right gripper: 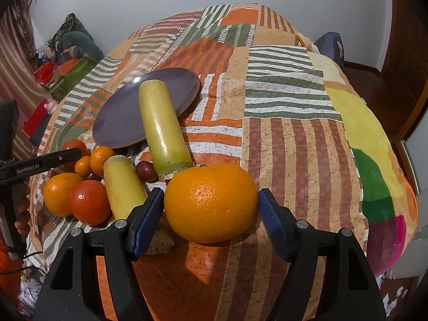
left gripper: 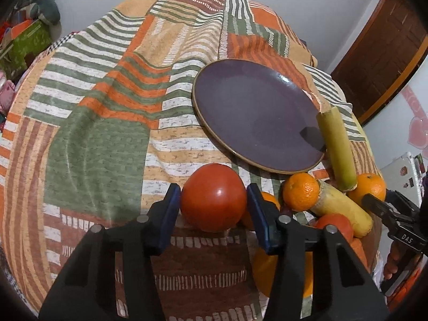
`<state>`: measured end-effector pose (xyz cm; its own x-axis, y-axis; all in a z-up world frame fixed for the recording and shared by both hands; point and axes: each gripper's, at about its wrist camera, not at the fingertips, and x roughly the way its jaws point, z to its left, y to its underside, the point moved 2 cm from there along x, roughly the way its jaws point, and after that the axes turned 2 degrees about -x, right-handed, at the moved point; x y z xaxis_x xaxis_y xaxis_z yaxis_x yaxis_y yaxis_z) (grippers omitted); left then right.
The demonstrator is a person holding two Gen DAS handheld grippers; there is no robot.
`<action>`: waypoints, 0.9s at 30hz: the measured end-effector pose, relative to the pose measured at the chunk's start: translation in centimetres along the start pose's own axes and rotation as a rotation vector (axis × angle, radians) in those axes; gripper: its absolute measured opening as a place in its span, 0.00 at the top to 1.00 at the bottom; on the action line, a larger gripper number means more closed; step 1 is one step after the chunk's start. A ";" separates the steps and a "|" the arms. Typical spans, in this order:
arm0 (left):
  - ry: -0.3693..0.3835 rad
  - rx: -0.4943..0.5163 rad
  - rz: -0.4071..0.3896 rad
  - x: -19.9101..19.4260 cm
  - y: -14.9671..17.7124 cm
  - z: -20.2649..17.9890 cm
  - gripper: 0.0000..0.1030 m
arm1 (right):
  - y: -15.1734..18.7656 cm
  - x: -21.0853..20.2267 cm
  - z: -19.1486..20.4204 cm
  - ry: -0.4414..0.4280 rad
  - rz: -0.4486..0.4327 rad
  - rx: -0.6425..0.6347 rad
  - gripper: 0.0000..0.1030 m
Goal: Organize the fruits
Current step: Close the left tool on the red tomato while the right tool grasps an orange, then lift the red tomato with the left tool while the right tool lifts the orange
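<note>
My left gripper (left gripper: 213, 206) is shut on a red tomato (left gripper: 213, 197), its blue pads touching both sides. A purple plate (left gripper: 254, 112) lies bare beyond it. My right gripper (right gripper: 211, 211) stands open around a large orange (right gripper: 211, 203); the left pad is near the skin, the right pad a little apart. One yellow-green cane piece (right gripper: 163, 125) leans onto the plate (right gripper: 120, 123); another (right gripper: 123, 187) lies beside a second tomato (right gripper: 89, 202), several oranges (right gripper: 60, 194) and dark small fruits (right gripper: 145, 171).
Everything rests on a patchwork-striped bedcover (left gripper: 107, 107) that falls away at the edges. The left gripper's arm (right gripper: 40, 164) reaches in at the left of the right wrist view. Clutter and boxes (right gripper: 64, 64) sit by the far-left wall; a wooden door (left gripper: 382, 61) is at right.
</note>
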<state>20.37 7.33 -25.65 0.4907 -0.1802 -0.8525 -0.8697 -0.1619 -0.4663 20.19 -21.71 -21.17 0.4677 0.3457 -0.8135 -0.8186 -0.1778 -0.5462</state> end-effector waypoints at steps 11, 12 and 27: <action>-0.020 0.014 -0.038 -2.0 -0.5 -0.1 0.52 | -0.5 -1.1 0.1 0.019 -0.043 -0.008 0.35; -0.022 0.018 -0.048 -2.3 -0.7 -0.2 0.52 | -0.8 -1.3 0.1 0.020 -0.053 -0.010 0.35; -0.004 0.079 -0.230 -7.1 -5.9 -2.4 0.52 | -6.9 -4.8 2.4 0.036 -0.264 -0.118 0.35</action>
<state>22.12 7.21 -16.26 0.6763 -0.1433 -0.7225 -0.7366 -0.1222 -0.6652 22.80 -19.96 -12.99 0.6728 0.3622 -0.6451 -0.6230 -0.1929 -0.7581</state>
